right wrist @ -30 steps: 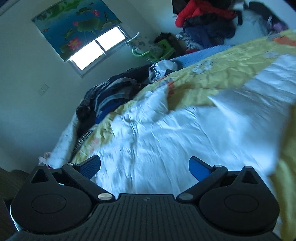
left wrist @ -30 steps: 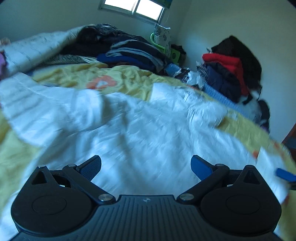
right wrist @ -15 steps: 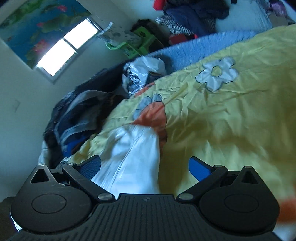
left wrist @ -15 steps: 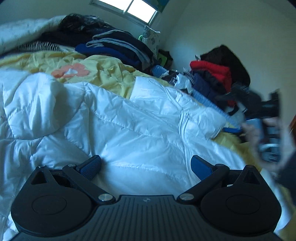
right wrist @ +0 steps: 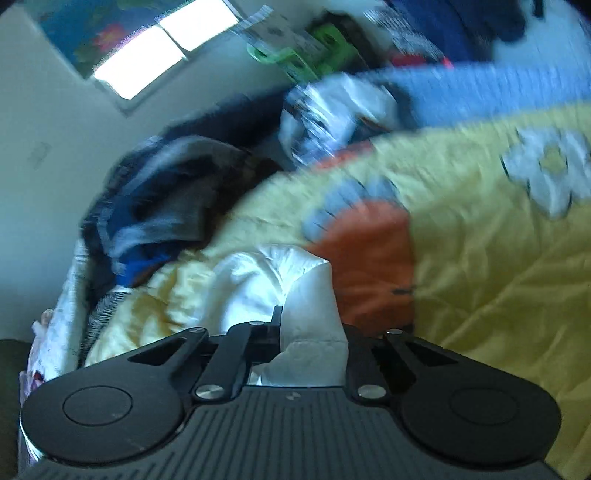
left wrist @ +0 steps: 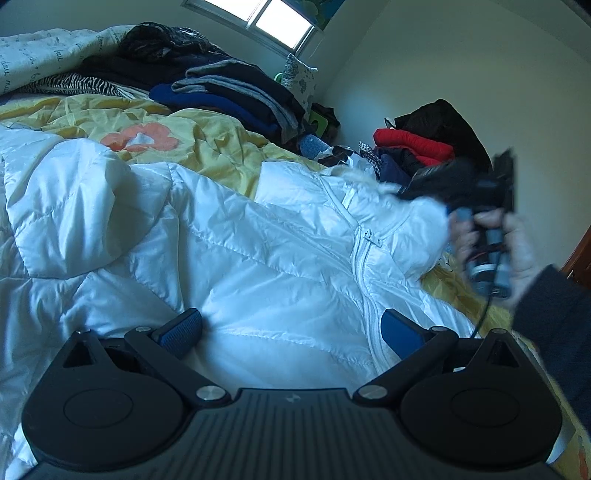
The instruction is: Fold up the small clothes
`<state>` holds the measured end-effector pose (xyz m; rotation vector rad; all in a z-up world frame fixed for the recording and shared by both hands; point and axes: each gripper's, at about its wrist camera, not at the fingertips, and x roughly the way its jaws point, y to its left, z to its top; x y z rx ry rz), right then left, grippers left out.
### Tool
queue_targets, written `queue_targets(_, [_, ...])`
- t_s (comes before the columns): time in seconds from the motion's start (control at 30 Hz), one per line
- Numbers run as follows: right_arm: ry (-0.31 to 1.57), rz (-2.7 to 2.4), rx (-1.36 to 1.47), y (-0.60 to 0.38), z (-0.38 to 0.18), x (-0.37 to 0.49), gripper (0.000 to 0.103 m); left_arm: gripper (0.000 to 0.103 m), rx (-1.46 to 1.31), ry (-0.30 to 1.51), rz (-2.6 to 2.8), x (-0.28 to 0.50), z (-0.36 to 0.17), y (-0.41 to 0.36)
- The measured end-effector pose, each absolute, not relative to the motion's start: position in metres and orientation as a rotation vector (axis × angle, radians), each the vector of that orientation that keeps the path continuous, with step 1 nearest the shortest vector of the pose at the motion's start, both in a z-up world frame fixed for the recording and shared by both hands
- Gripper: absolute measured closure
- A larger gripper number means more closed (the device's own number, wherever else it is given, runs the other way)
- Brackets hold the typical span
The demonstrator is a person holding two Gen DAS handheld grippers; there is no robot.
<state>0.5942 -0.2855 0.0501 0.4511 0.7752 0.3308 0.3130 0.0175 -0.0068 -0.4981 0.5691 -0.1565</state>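
A yellow bedspread (left wrist: 221, 147) with an orange flower print fills the middle of both views. On it lies one white padded jacket (left wrist: 266, 266), spread across the centre of the left wrist view, zip up, with one sleeve puffed toward the left edge. Folded dark clothes (left wrist: 229, 96) are stacked at the upper centre of that view under a window (left wrist: 273, 22), and a second pile (left wrist: 424, 147), red and black, sits against the wall at upper right. A pale quilt (left wrist: 44, 55) with script lettering lies at upper left.

The left gripper (left wrist: 291, 328) stands spread wide at the bottom of its frame, its two blue pads (left wrist: 181, 328) resting on the jacket's body with fabric between them but not pinched. At the right edge a hand (left wrist: 517, 243) in a dark sleeve grips the handle of the right gripper (left wrist: 447, 212), blurred, at the jacket's collar edge.

In the right wrist view, the right gripper (right wrist: 291, 325) has just been closing and now pinches a fold of white jacket (right wrist: 310, 302) at lower centre, the cloth bulging up between the drawn-in fingers. A crumpled plastic bag (right wrist: 332, 110) lies at upper centre, blurred.
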Motion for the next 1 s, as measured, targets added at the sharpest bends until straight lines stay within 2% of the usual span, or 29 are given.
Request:
queue_targets(0.13, [0.681,0.429,0.235,-0.264,0.101,0.541,0.09,0.0,-0.506,0.571,-0.163,0.313,-0.007,0.019])
queue_targets(0.23, [0.556,0.467,-0.046,-0.243,0.129,0.474,0.09,0.0,-0.528,0.571,-0.175,0.315,-0.007,0.023])
queue_targets(0.33, [0.465,0.506,-0.31,-0.227,0.129,0.397,0.09,0.0,-0.564,0.571,-0.19,0.317,-0.008,0.029])
queue_targets(0.4, [0.487,0.539,-0.374,-0.228,0.116,0.356,0.089,0.0,-0.584,0.57,-0.198,0.319,-0.009,0.032])
queue_targets(0.43, [0.525,0.545,-0.372,-0.232,0.107,0.342,0.078,0.0,-0.592,0.569,-0.2,0.319,-0.009,0.033])
queue_targets(0.47, [0.582,0.548,-0.358,-0.236,0.097,0.332,0.062,0.0,-0.598,0.568,-0.202,0.319,-0.009,0.034])
queue_targets(0.5, [0.63,0.529,-0.334,-0.241,0.09,0.325,0.053,0.0,-0.601,0.566,-0.203,0.319,-0.009,0.034])
queue_targets(0.53, [0.66,0.494,-0.284,-0.251,0.082,0.315,0.037,0.0,-0.604,0.565,-0.205,0.319,-0.009,0.034])
queue_targets(0.57, [0.67,0.469,-0.213,-0.262,0.077,0.306,0.031,0.0,-0.605,0.565,-0.206,0.32,-0.009,0.034])
queue_targets(0.7, [0.725,0.481,0.126,-0.304,0.061,0.272,0.03,0.0,-0.617,0.559,-0.209,0.319,-0.01,0.035])
queue_targets(0.9, [0.651,0.452,0.751,-0.372,0.013,0.251,0.025,0.0,-0.619,0.555,-0.213,0.317,-0.01,0.035])
queue_targets(1.0, [0.616,0.465,0.916,-0.387,-0.01,0.25,0.025,0.0,-0.572,0.588,-0.179,0.308,-0.003,0.031])
